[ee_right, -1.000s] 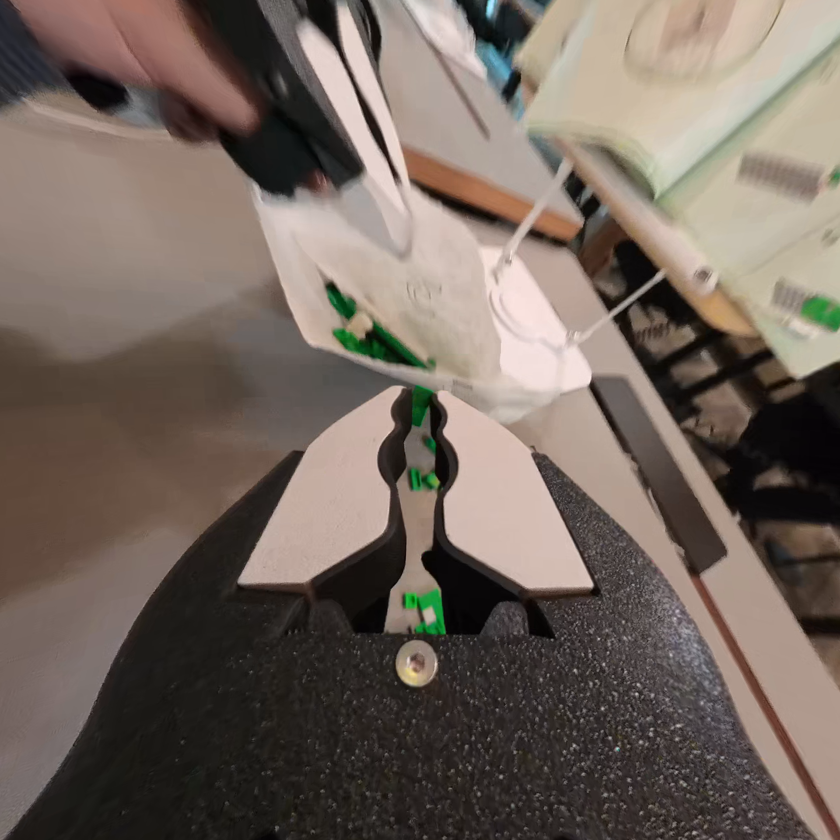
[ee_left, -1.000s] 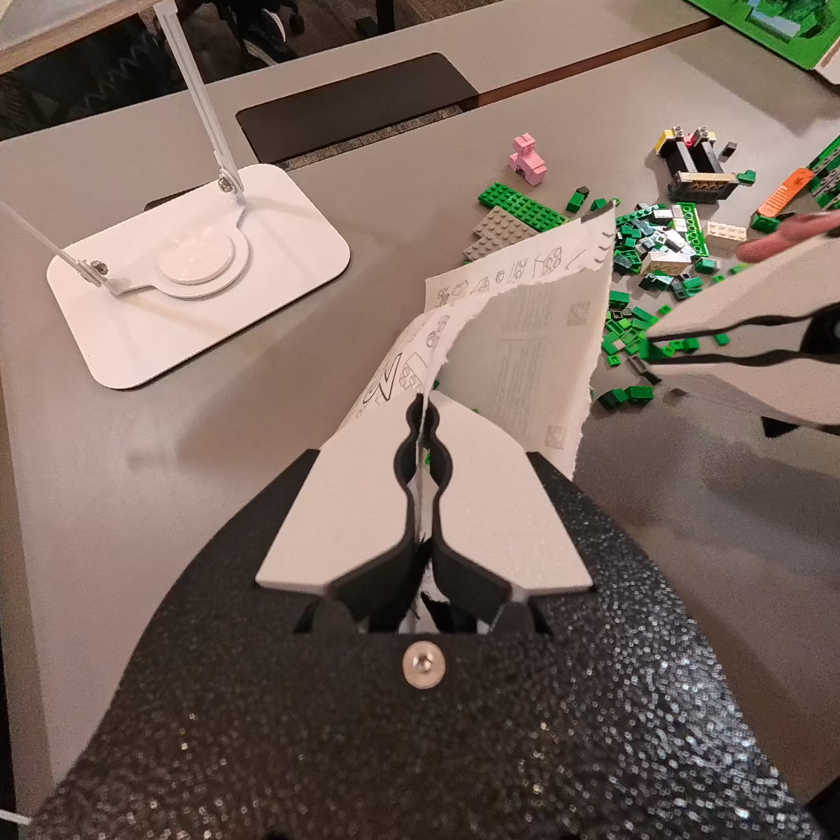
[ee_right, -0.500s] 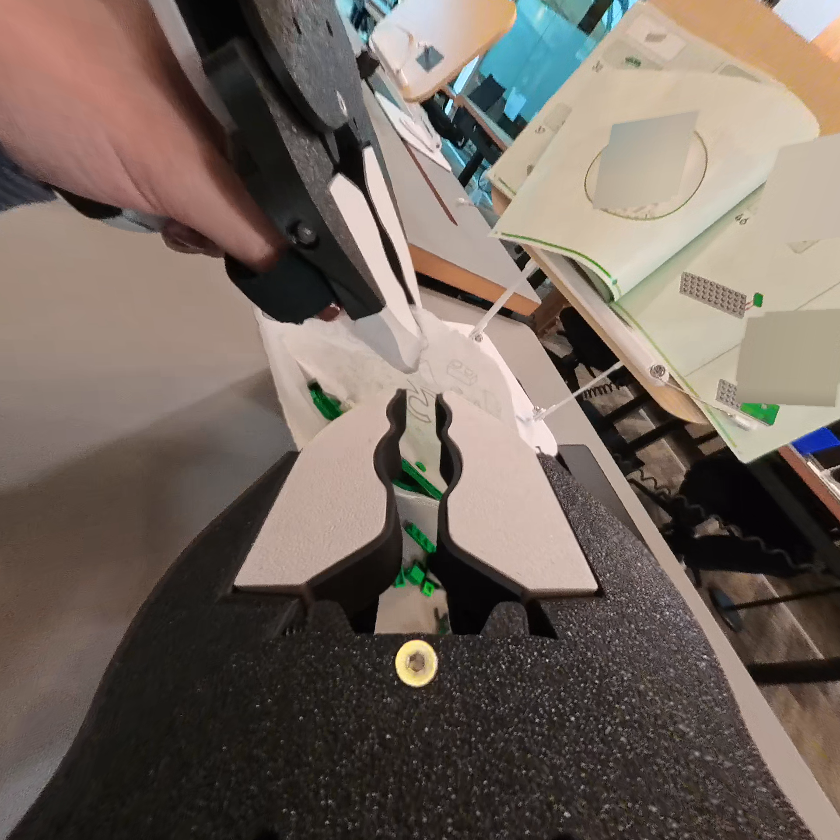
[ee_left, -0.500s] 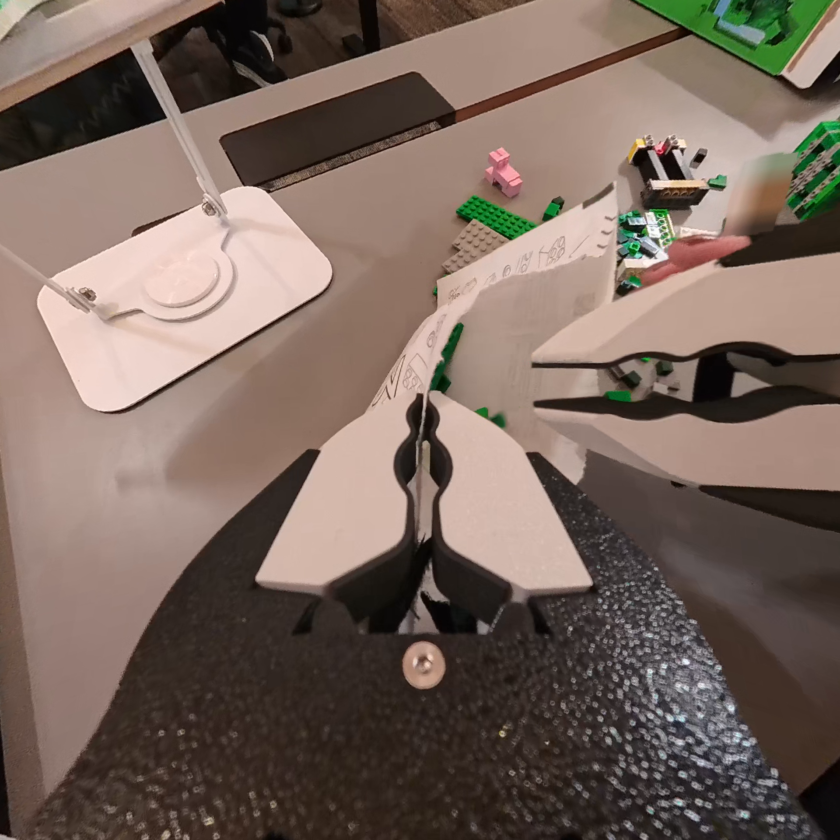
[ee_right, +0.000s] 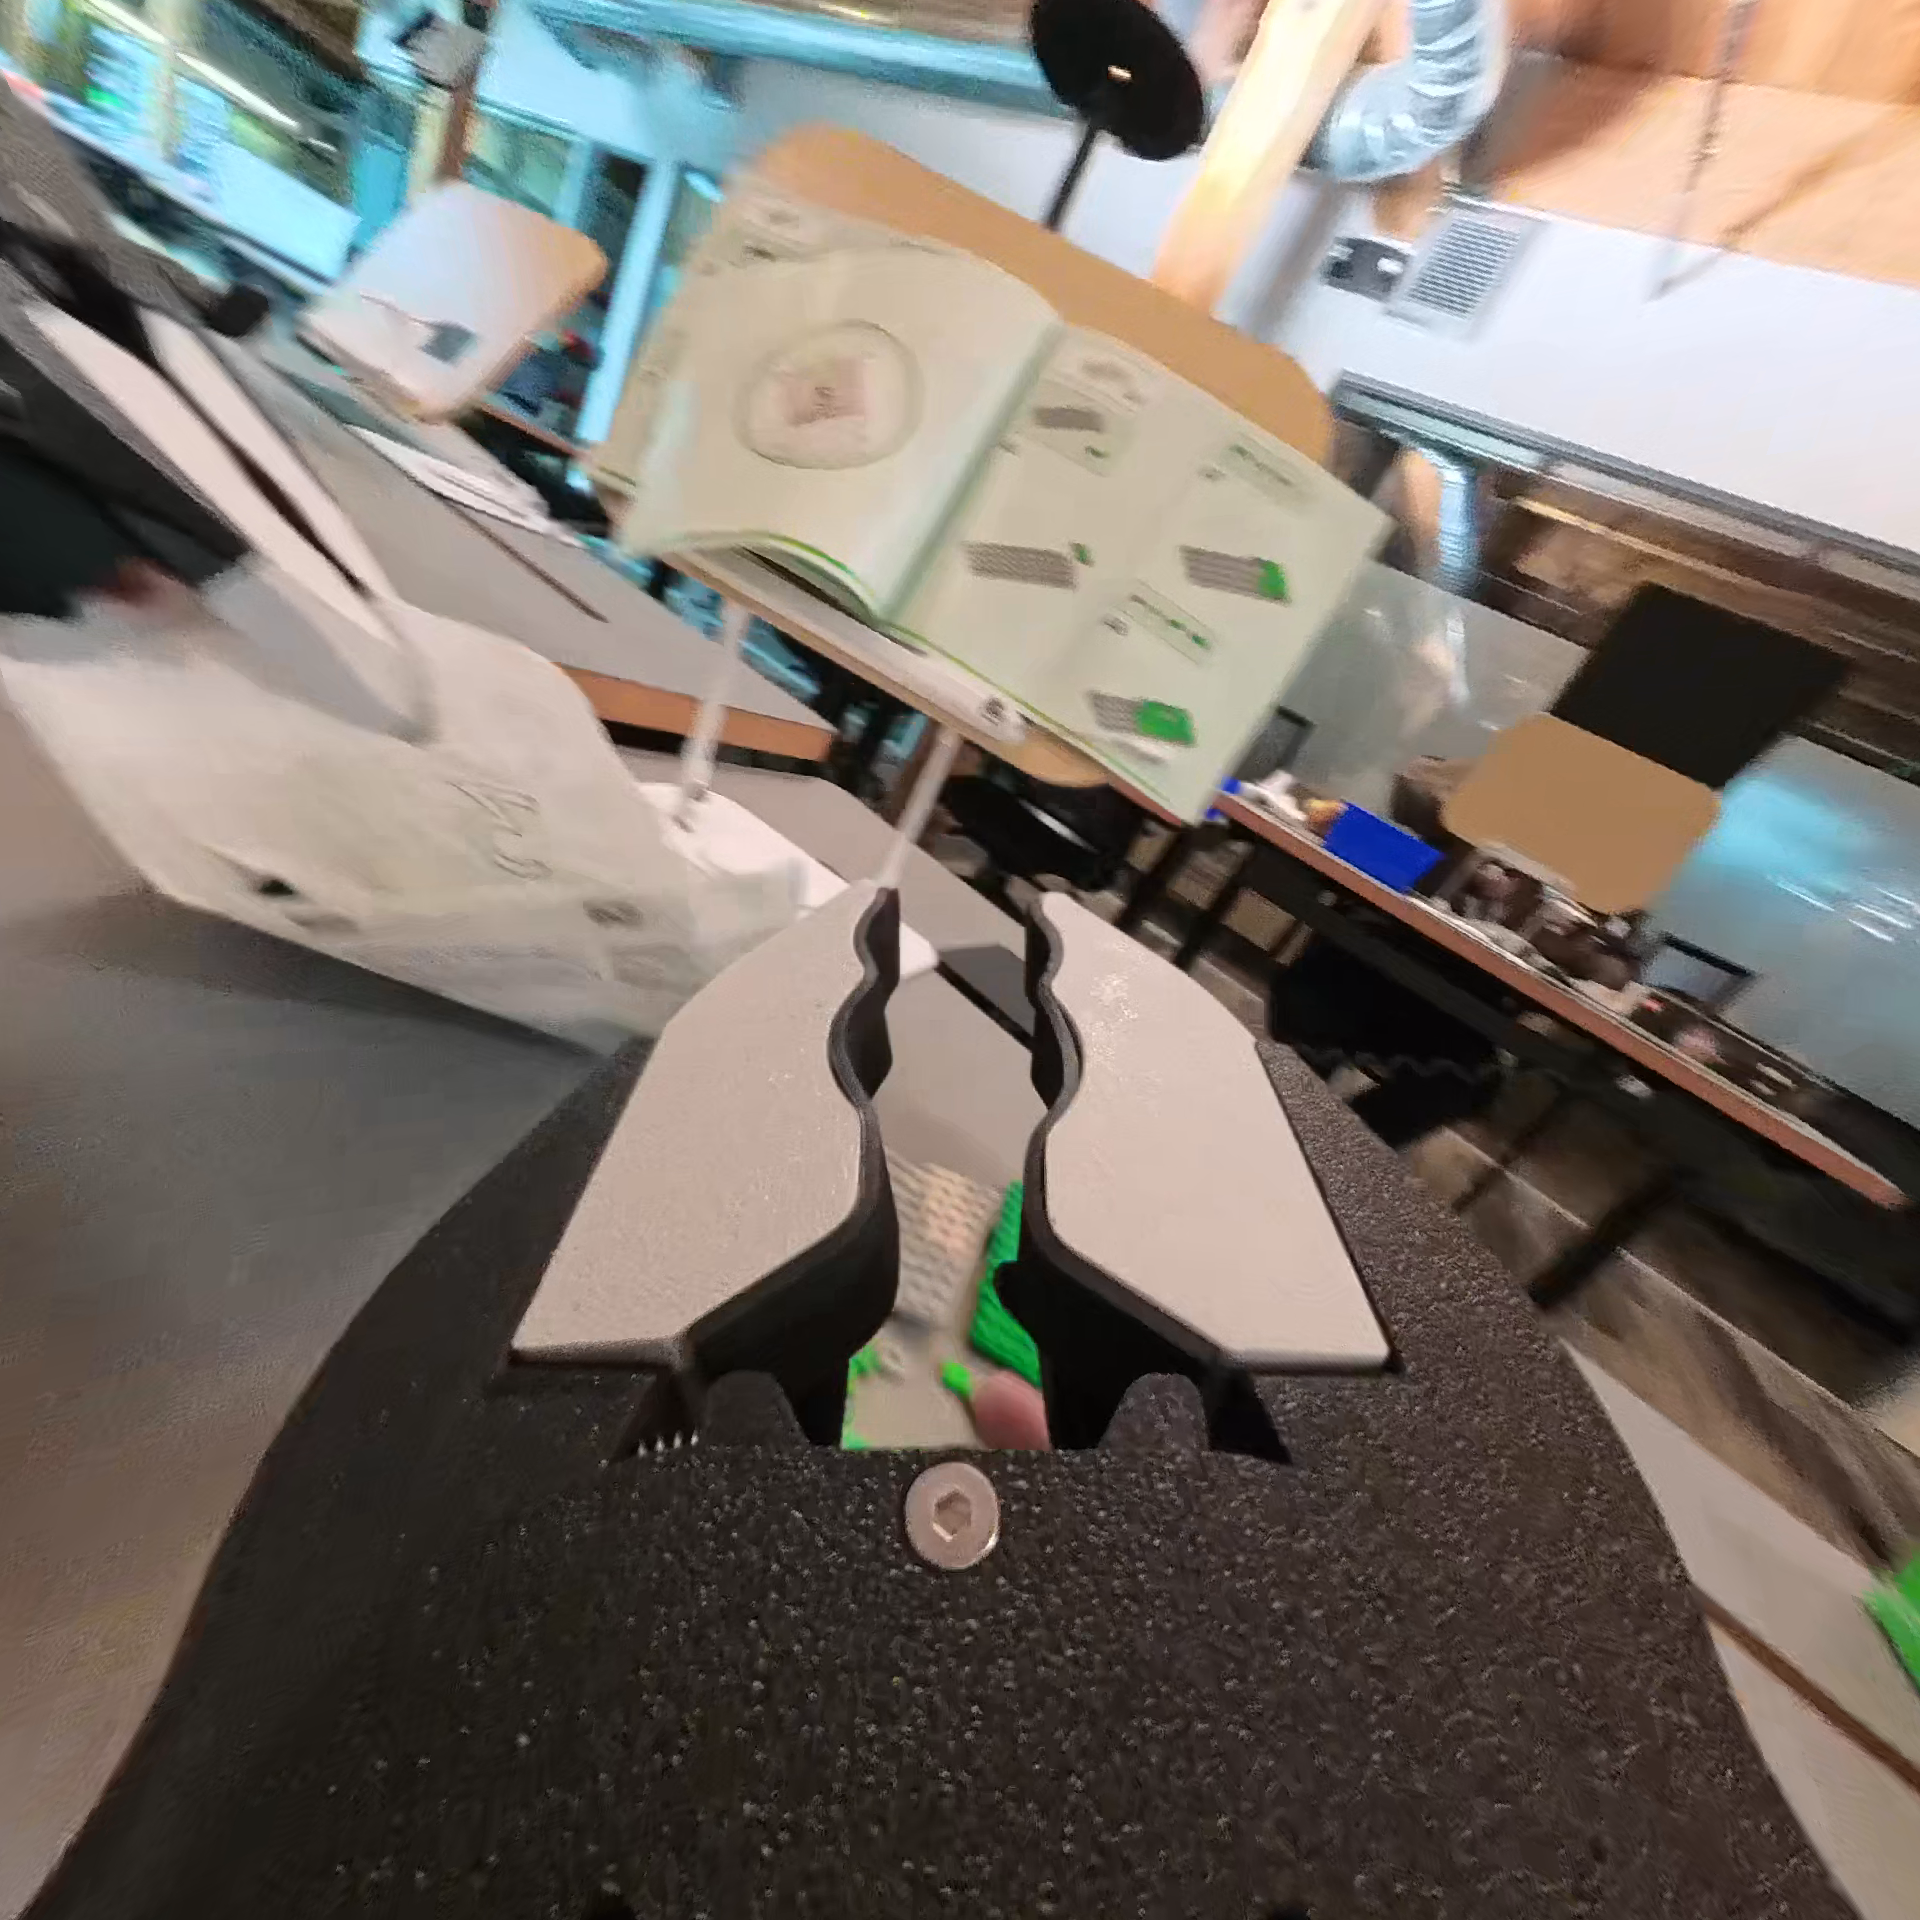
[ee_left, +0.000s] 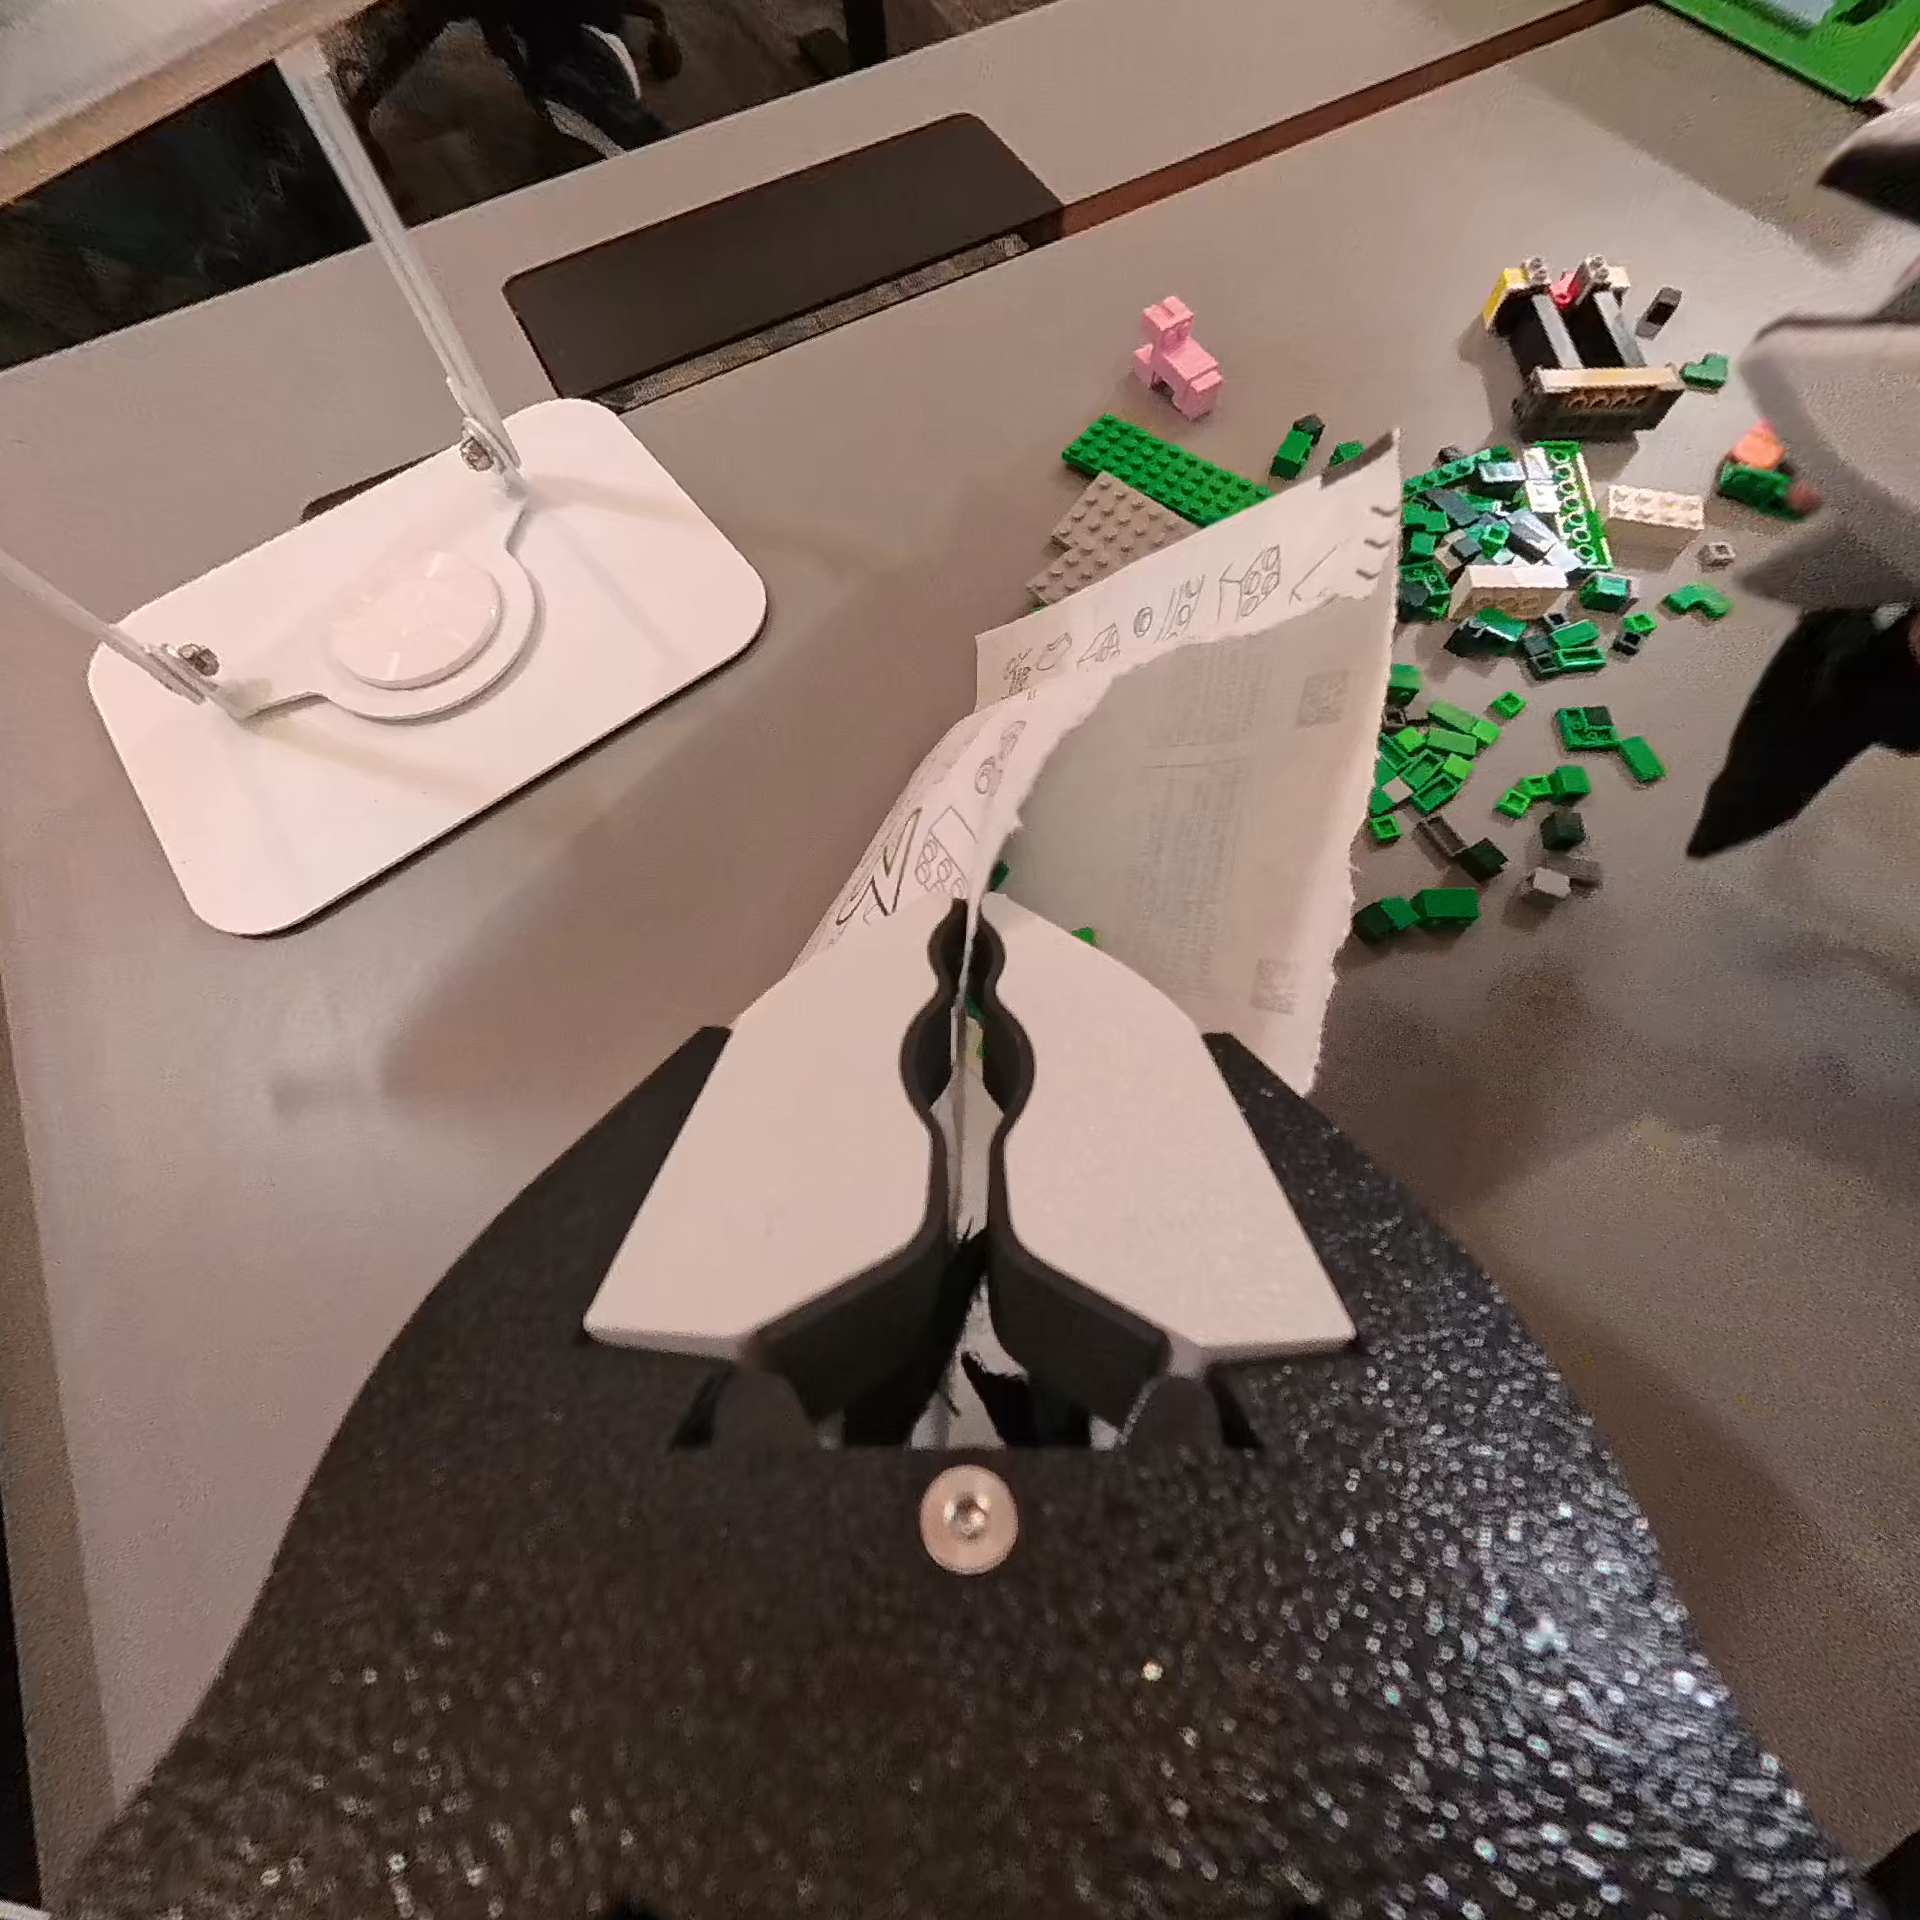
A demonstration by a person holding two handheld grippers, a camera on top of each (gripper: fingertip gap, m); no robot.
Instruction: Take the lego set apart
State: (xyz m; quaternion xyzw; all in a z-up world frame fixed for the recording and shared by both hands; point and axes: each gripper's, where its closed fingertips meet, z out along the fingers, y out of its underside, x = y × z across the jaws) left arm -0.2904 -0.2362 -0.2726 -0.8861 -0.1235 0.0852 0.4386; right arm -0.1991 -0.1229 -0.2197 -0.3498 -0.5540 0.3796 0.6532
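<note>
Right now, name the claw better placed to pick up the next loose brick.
Right. The right claw is open and empty, beside the loose green bricks. The left claw is shut on the torn paper bag.

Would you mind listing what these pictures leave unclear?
- Left wrist view: the paper bag hides whatever it contains and the bricks behind it.
- Left wrist view: the right gripper is blurred and cut by the edge.
- Right wrist view: motion blur smears the instruction booklet.
</note>
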